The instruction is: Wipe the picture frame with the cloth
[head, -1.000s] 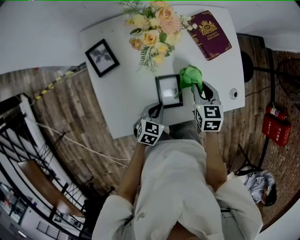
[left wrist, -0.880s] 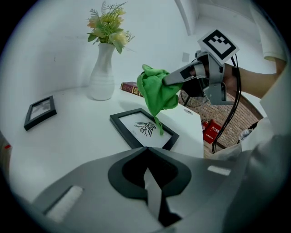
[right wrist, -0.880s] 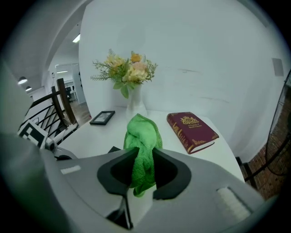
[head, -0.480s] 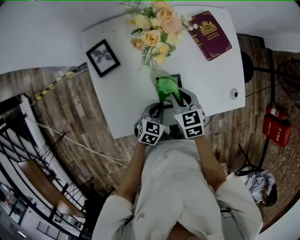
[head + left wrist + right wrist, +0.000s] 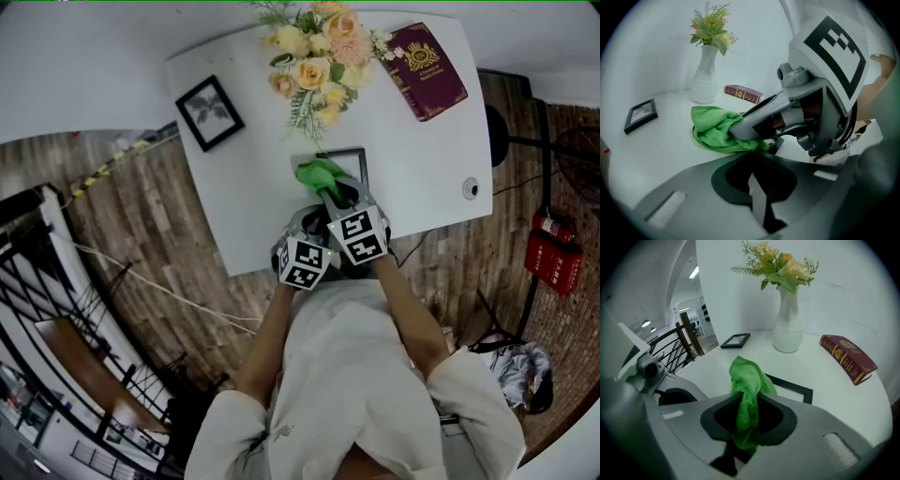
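A black picture frame point(image 5: 352, 163) lies flat on the white table point(image 5: 253, 197), close to its near edge. My right gripper point(image 5: 328, 187) is shut on a crumpled green cloth point(image 5: 317, 172), which rests on the frame's left part. From the right gripper view, the cloth point(image 5: 745, 380) hangs out of the jaws point(image 5: 747, 413) over the frame point(image 5: 797, 387). My left gripper point(image 5: 305, 220) sits at the frame's near left corner, shut, with the frame's dark edge point(image 5: 780, 143) at its jaws point(image 5: 752, 164). The cloth point(image 5: 715, 129) and the right gripper point(image 5: 787, 117) cross just ahead of it.
A white vase of flowers point(image 5: 314, 61) stands behind the frame. A dark red book point(image 5: 427, 56) lies at the far right, a second small black frame point(image 5: 208, 112) at the far left. A round grommet point(image 5: 469, 187) is near the table's right edge. Wooden floor surrounds the table.
My right gripper has carried the cloth leftward, from beside the frame's right edge across the frame to its left part. The left gripper has stayed put.
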